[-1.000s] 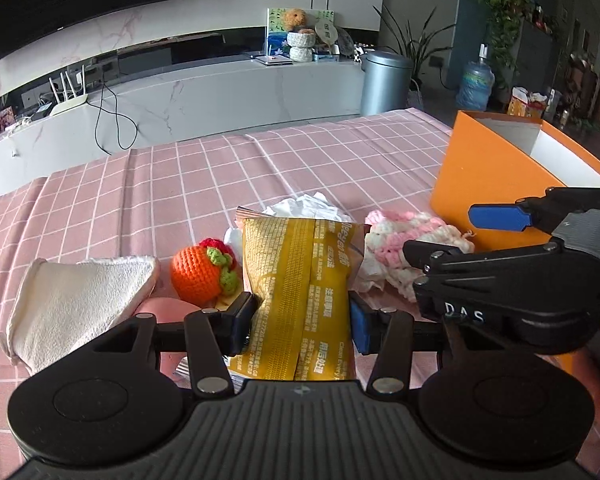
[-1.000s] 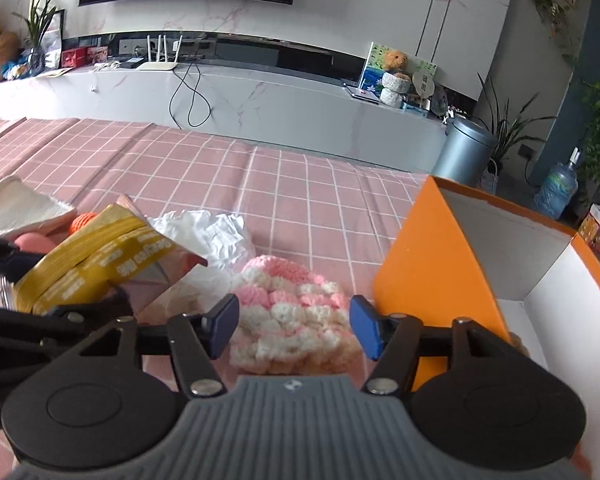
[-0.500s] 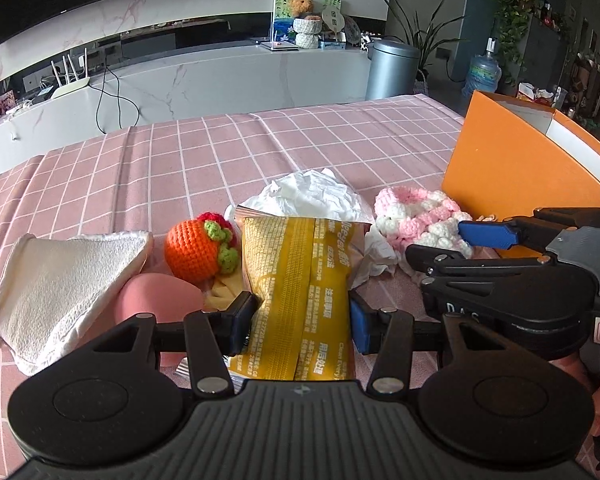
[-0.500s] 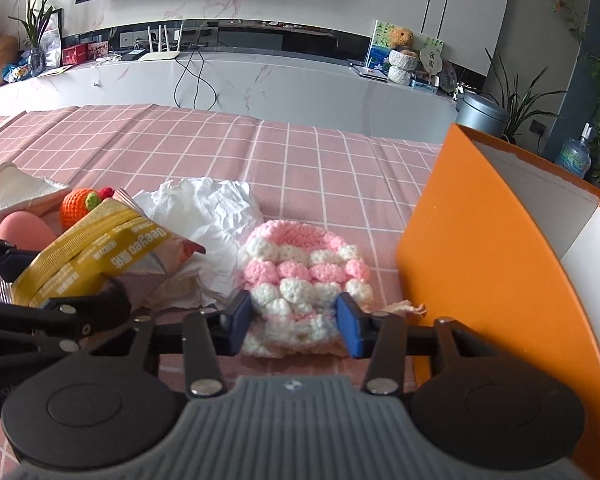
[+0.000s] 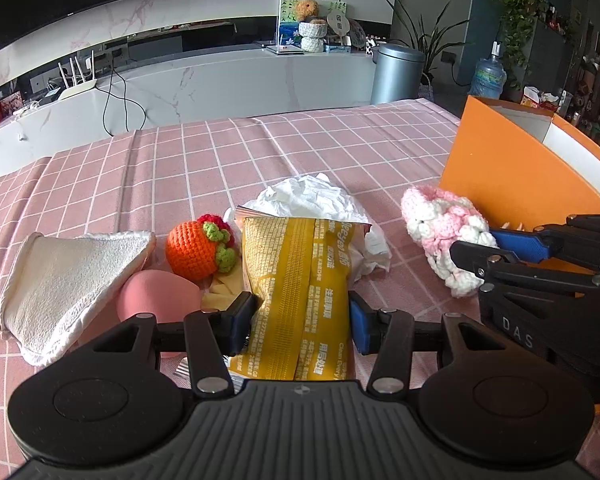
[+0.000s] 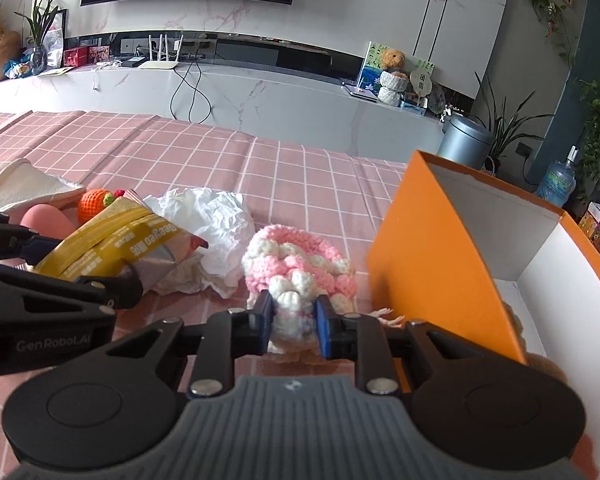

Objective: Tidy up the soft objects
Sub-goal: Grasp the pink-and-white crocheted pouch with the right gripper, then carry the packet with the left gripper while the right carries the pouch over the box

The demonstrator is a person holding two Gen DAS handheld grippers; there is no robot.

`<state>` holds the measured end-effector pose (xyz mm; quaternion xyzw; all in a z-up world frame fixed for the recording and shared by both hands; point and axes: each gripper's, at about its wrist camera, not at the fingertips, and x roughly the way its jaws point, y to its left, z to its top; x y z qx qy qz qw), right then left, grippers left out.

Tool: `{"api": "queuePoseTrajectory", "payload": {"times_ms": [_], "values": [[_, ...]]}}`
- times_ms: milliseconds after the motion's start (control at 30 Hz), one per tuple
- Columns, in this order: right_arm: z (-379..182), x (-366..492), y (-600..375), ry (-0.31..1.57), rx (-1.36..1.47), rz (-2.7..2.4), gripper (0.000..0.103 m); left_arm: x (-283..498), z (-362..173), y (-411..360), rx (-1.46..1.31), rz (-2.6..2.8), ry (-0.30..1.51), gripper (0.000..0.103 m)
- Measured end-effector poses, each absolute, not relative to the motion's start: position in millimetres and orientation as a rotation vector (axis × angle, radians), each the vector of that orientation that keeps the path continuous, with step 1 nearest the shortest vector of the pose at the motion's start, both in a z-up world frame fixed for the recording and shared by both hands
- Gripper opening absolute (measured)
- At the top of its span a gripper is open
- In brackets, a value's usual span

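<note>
The right gripper [image 6: 293,320] has advanced onto the pink-and-white crochet piece [image 6: 296,264]; its jaws are closing, pinching the near edge. The left gripper [image 5: 300,324] clamps the yellow wipes pack [image 5: 300,280]. Both lie on the table [image 5: 180,168]; nothing clearly sits in the orange box [image 6: 428,248]

"DAS" on right gripper [image 5: 496,246] body; "GenRobot.AI" on left gripper [image 6: 80,264] body; "Geeyeo" on yellow pack [image 6: 112,240].
</note>
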<state>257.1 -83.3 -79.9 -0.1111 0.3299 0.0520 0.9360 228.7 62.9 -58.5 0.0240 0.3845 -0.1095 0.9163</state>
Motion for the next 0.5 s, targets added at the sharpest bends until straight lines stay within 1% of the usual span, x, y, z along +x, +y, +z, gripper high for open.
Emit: {"api": "queuePoseTrajectory", "payload": {"times_ms": [233,500], "values": [[-62.4,233.1,-95.1,0.694,-0.181,0.140,0.020,215.1,-46.0,55.9,0.040,-0.225,0.797,0.056],[-54.6,193.0,-120.1,0.715,-0.104,0.180,0.020,194.6,-41.0,44.0,0.023,-0.220,0.827,0.056]]}}
